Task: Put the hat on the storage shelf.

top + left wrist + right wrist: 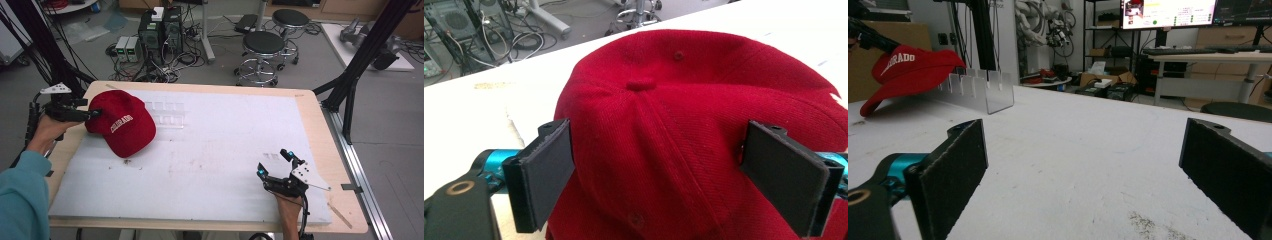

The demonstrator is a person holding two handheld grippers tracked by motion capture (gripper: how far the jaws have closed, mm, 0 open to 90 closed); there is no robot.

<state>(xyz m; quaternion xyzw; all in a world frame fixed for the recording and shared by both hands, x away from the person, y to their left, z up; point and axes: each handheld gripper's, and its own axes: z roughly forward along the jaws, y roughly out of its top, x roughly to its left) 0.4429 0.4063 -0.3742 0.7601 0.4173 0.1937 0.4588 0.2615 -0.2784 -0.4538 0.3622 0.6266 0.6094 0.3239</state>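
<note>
My left gripper (659, 175) is spread around the red cap (704, 130) at frame centre; next I just squeeze.

Item: red baseball cap (122, 128), white lettering stitched across its front panel, a fabric button at the top of its crown.
Pose: crown up, brim pointing toward the person's side of the table; in the right gripper view the brim tip touches the surface while the back sits higher.
Location: far-left part of the white table cover (210, 150), just beside a clear plastic rack (167, 114).
</note>
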